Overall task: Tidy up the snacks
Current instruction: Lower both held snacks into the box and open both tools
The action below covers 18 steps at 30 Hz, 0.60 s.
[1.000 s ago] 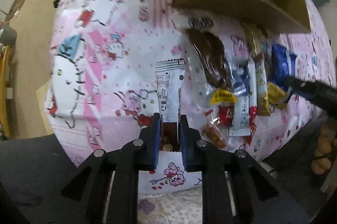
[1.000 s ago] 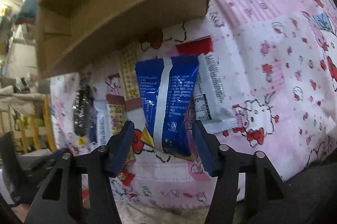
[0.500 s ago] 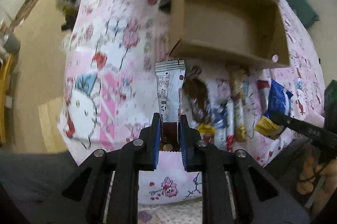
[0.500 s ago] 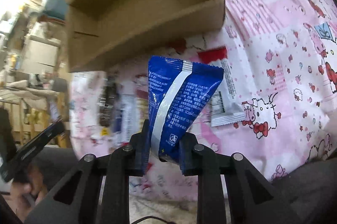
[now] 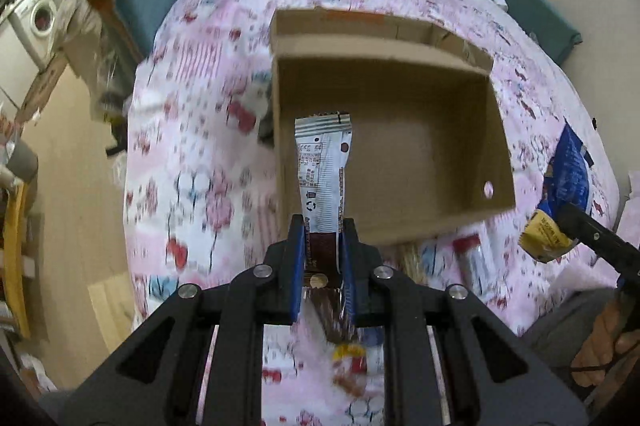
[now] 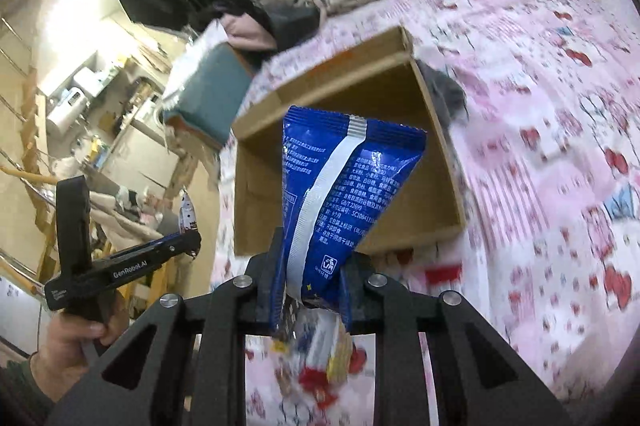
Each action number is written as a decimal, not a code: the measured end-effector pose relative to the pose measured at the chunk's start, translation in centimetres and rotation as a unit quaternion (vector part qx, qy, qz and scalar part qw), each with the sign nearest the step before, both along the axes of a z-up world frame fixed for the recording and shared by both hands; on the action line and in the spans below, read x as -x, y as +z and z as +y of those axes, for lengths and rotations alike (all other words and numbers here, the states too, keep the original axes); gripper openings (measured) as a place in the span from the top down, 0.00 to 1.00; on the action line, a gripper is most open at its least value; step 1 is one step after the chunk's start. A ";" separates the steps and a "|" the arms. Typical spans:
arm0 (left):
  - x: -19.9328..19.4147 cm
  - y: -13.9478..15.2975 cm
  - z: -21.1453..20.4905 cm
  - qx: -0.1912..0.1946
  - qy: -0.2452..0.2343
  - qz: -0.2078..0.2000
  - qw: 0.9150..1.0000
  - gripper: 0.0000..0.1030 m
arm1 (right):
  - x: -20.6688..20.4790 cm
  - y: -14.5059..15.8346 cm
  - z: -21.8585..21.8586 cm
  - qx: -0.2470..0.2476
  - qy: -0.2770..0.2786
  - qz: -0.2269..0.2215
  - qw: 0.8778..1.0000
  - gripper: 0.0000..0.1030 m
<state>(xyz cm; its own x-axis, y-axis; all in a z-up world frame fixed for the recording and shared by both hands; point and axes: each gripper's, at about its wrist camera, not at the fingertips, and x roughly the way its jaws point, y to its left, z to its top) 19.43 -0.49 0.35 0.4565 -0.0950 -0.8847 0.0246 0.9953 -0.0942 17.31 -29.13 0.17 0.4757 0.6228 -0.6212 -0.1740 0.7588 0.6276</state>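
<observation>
Both jaws clamped, left gripper (image 5: pixel 322 268) on silver bar (image 5: pixel 325 171), right gripper (image 6: pixel 310 286) on blue packet (image 6: pixel 340 193), above pink bedspread (image 5: pixel 192 161).

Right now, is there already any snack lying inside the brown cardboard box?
No: in the left wrist view the brown cardboard box shows only its bare bottom, and the silver-and-brown wrapped snack bar is held in the left tongs.

The cardboard box (image 5: pixel 400 161) stands open-topped, its interior bare; only its near wall (image 5: pixel 436 232) fronts both loaded grippers.
</observation>
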 end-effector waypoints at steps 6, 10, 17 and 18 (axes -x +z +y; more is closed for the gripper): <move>-3.5 0.1 -1.7 -0.018 -0.011 -0.018 1.000 0.87 | -4.2 -0.5 0.8 0.009 -0.001 -0.016 1.000 0.78; -5.3 -1.2 -2.9 -0.021 -0.018 -0.020 0.999 0.87 | -6.2 -1.2 2.2 0.035 0.010 -0.025 0.999 0.78; -6.4 -4.2 -3.9 -0.027 -0.029 -0.039 0.998 0.87 | -8.3 -5.1 3.7 0.113 0.026 -0.015 0.993 0.78; -6.5 -4.6 -4.0 -0.030 -0.030 -0.037 0.998 0.87 | -8.3 -5.6 3.7 0.111 0.026 -0.009 0.993 0.78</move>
<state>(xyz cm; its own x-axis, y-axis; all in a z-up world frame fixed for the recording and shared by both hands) 25.93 -4.52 -4.28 0.5161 -0.0721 -0.8535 0.0889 0.9956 -0.0304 25.58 -25.44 -5.41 0.4590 0.4951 -0.7377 -0.2269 0.8681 0.4415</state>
